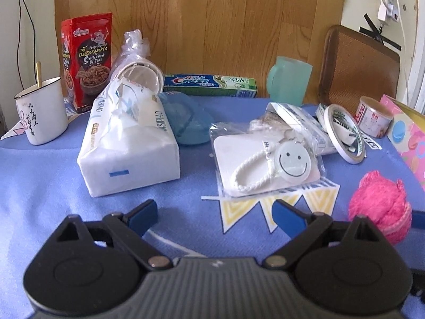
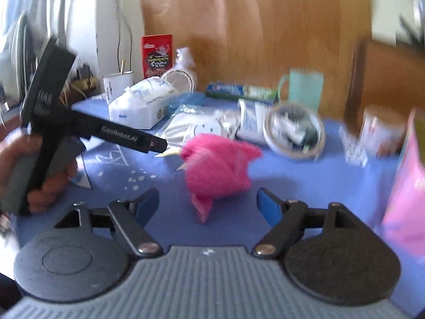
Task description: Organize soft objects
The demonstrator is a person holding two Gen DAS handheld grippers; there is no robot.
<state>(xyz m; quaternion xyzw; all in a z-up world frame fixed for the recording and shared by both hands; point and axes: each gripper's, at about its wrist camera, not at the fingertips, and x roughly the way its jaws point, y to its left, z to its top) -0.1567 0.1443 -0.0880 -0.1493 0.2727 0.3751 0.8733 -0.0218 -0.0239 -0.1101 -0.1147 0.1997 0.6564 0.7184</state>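
Note:
A fluffy pink soft toy (image 1: pixel 379 207) lies on the blue cloth at the right; in the blurred right wrist view the pink toy (image 2: pixel 215 170) sits just beyond my right gripper (image 2: pixel 208 204), which is open and empty. A white tissue pack (image 1: pixel 127 143) lies left of centre, also in the right wrist view (image 2: pixel 140 106). A bagged white pad with a smiley keyring (image 1: pixel 265 167) lies in the middle. My left gripper (image 1: pixel 215 212) is open and empty, hovering over the cloth in front of the pack and the bag. The left gripper's body also shows in the right wrist view (image 2: pixel 53 122), held in a hand.
At the back stand a white mug (image 1: pixel 42 111), a red snack box (image 1: pixel 86 61), a toothpaste box (image 1: pixel 209 85), a green cup (image 1: pixel 289 79), a tape roll (image 1: pixel 345 133), a can (image 1: pixel 373 117) and a pink box (image 1: pixel 409 138). A blue bag (image 1: pixel 188 122) lies behind the tissues.

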